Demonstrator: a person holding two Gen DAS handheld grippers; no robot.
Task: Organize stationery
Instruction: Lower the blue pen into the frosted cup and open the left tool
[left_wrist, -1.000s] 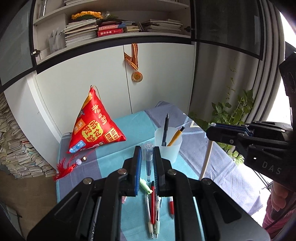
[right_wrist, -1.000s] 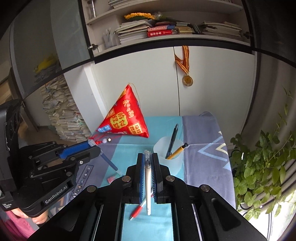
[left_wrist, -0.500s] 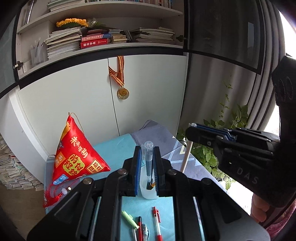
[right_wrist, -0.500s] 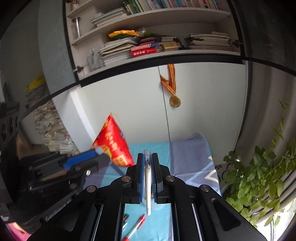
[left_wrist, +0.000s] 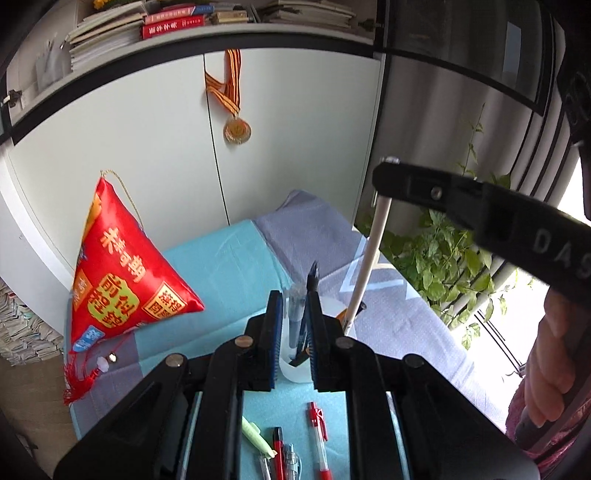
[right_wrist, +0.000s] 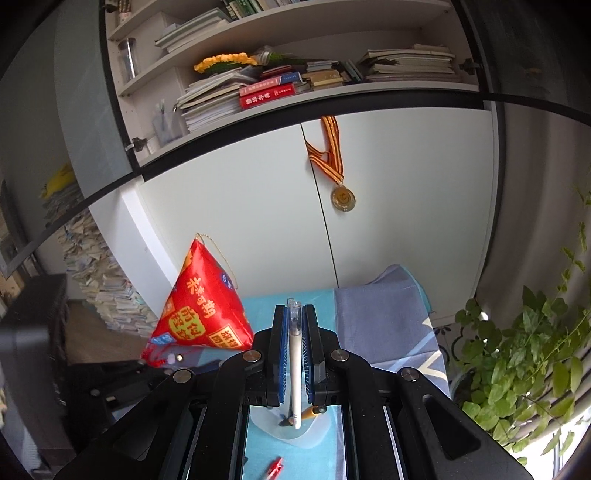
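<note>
Left wrist view, near to far. At 6 o'clock, loose pens (left_wrist: 319, 439) and a pale green highlighter (left_wrist: 255, 435) lie on the teal cloth (left_wrist: 229, 266). Above them, the left gripper (left_wrist: 294, 325) pinches a blue-tinted clear pen (left_wrist: 293, 314) upright between its blue pads, the jaws nearly together. The pen's lower end hangs over the translucent cup (left_wrist: 291, 369), which stands directly beyond the fingertips and already contains a dark pen (left_wrist: 313, 277). At 3 o'clock, the right gripper (left_wrist: 384, 184) enters from the edge, clamped on a white pen (left_wrist: 365, 266) whose tip slants down to the cup's rim at 4 o'clock of the left fingertips. A hand (left_wrist: 550, 354) holds that tool at the far right. At 9 o'clock sits a red pyramid-shaped pouch (left_wrist: 122, 273); at 12 o'clock a medal (left_wrist: 237, 130) hangs on white cabinet doors.

Right wrist view, near to far. A red pen (right_wrist: 274, 469) lies at 6 o'clock. The right gripper (right_wrist: 295, 332) grips the white pen (right_wrist: 294, 369) vertically, jaws pressed against it, its tip inside the cup (right_wrist: 295, 432) beside a yellow pen (right_wrist: 310, 413). The pouch (right_wrist: 203, 314) is at 10 o'clock, a potted plant (right_wrist: 524, 350) at 3 o'clock.
</note>
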